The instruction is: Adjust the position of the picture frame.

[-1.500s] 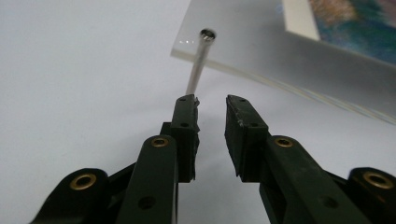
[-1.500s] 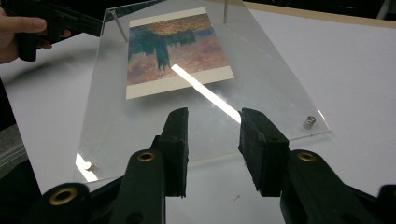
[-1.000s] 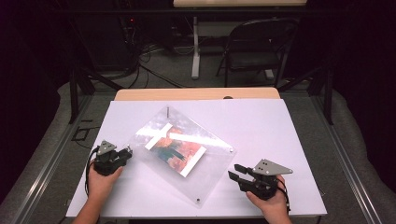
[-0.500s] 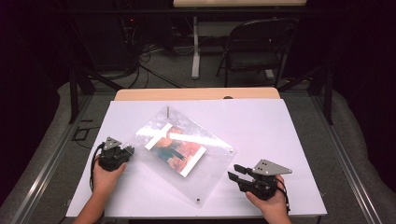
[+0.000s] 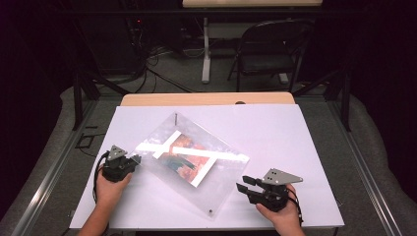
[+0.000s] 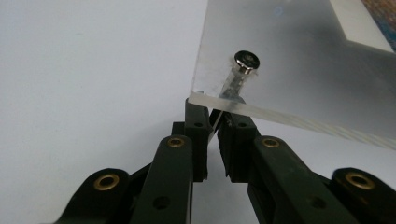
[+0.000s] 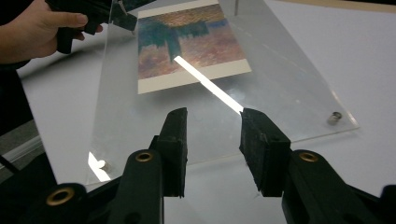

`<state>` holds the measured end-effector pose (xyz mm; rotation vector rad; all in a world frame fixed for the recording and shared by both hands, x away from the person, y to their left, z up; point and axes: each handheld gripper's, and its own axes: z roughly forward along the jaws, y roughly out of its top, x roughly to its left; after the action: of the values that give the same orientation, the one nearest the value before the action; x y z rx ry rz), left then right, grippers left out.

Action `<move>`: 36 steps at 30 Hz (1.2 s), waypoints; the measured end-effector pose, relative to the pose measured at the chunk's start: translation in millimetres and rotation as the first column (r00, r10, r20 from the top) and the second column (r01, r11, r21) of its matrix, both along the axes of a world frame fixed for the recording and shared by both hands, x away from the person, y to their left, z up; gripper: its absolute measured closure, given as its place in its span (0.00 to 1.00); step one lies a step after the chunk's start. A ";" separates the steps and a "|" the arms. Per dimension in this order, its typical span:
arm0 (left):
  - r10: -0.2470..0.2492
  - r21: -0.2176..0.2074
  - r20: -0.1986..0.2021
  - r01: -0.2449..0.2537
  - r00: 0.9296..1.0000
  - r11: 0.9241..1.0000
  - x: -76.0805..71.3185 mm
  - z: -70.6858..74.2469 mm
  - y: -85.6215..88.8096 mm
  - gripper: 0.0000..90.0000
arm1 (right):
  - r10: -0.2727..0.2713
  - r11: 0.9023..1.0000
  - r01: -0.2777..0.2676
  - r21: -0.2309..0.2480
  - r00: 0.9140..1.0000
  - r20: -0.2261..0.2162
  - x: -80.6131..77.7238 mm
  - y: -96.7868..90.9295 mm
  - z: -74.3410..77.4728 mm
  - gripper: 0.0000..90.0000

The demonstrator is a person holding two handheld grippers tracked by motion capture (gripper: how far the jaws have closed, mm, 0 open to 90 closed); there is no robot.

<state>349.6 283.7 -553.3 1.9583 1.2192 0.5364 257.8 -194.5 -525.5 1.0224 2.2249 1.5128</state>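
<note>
A: Near edge first. Right gripper (image 5: 244, 186) sits low at the table's near right, held in a hand (image 5: 278, 216). Jaws spread, nothing between them. In the right gripper view they point at the near edge of the clear acrylic frame (image 7: 261, 100), just short of it, apart.

B: And the left?

A: Left gripper (image 5: 134, 159) at the frame's left corner. Jaws have just been closing. Left gripper view: pads drawn nearly together on the thin corner edge of the frame (image 6: 299, 88), the plate's lip sitting between the pad tips. Reads as a pinch on that corner.

B: The frame itself?

A: Lies turned like a diamond on the white table (image 5: 295, 142), centre-left, between the two grippers. A photo print (image 5: 189, 158) sits sandwiched in it, white border showing. A bright strip of glare crosses the plate.

B: Hardware?

A: Round metal standoff (image 6: 246, 61) just inside the pinched corner. Another standoff (image 7: 334, 117) at a near corner, a third (image 5: 176, 116) at the far corner.

B: Beyond the table?

A: A folding chair (image 5: 268, 51) on the dark floor, cables (image 5: 162, 54) to its left.
</note>
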 end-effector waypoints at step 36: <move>-0.124 -0.077 0.036 0.127 0.992 0.989 -24.5 29.2 -42.0 0.91 | 0.282 0.950 -0.295 -0.104 0.951 -0.130 -18.0 66.3 -11.2 1.00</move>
<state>325.2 241.7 -524.1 1.9371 1.0735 0.4462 239.7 -128.2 -536.7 0.7901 2.6066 1.4356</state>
